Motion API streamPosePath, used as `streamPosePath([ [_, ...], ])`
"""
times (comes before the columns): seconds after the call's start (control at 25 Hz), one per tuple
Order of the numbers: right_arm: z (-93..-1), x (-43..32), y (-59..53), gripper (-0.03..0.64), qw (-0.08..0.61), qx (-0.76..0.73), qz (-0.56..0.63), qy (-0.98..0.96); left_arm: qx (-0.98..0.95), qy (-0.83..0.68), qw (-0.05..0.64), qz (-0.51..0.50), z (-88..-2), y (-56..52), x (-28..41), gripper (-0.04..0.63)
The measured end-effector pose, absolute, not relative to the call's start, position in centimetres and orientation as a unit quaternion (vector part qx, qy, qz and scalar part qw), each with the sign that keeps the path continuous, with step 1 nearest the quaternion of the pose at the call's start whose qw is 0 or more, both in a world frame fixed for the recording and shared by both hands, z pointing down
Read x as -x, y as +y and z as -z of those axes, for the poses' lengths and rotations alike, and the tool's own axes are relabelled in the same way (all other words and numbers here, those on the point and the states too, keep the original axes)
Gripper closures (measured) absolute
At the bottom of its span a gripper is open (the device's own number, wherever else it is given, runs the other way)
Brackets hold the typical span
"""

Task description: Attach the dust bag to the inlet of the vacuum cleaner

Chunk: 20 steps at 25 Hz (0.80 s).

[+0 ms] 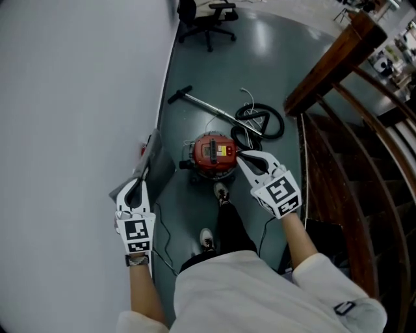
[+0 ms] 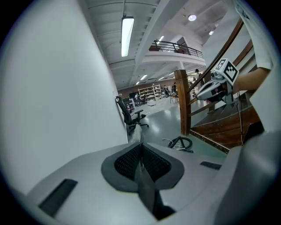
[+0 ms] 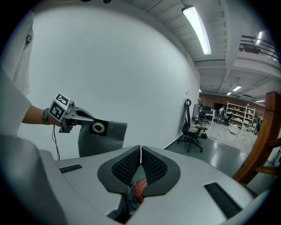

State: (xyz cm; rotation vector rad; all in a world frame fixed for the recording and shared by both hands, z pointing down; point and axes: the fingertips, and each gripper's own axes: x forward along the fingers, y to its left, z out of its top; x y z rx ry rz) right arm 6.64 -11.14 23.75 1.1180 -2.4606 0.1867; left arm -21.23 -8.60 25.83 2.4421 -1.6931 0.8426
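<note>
Left gripper point(image 1: 138, 184): lower left of the head view, beside the white wall point(image 1: 71, 97). Its jaws are pinched on the top edge of the bag point(image 1: 153, 158).
Bag: grey and flat, held off the floor point(image 1: 260, 58) just left of the vacuum point(image 1: 213, 153) and apart from it. In the right gripper view it hangs at the left, with a dark collar and pale ring point(image 3: 98, 128) right at the gripper's tips. In the left gripper view it shows edge-on as a thin dark strip between the jaws.
Right gripper point(image 1: 242, 157): centre right of the head view, with its tips over the vacuum's right side. Its jaws are pressed together with nothing between them, and the red vacuum shows below them in its own view.
Vacuum: red and round, standing on the floor at frame centre, just above the person's shoes. Its inlet cannot be made out.
Hose point(image 1: 261, 121): coiled black, upper right of the vacuum, by the wooden stairs point(image 1: 344, 149).
Wand point(image 1: 207, 106): lies slanting on the floor above the vacuum.
Chair point(image 1: 208, 16): black, at the top centre.
</note>
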Motion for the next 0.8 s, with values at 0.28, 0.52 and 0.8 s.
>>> streamPosePath([
  [0.28,-28.4,-6.7,-16.2,0.586,0.230,-0.390,-0.099,-0.886,-0.782,-0.548,0.053,-0.293,-30.9,-12.4,22.1,0.575],
  [0.52,-33.0,-6.4,-18.8,0.587,0.242,-0.383,-0.134,-0.881,-0.771,-0.554,0.080,-0.305,-35.7,-15.0,22.4,0.577],
  [0.8,-39.8,-5.7,-20.3,0.586,0.247,-0.378,-0.177,-0.875,-0.747,-0.571,0.129,-0.316,-42.8,-17.5,22.7,0.577],
])
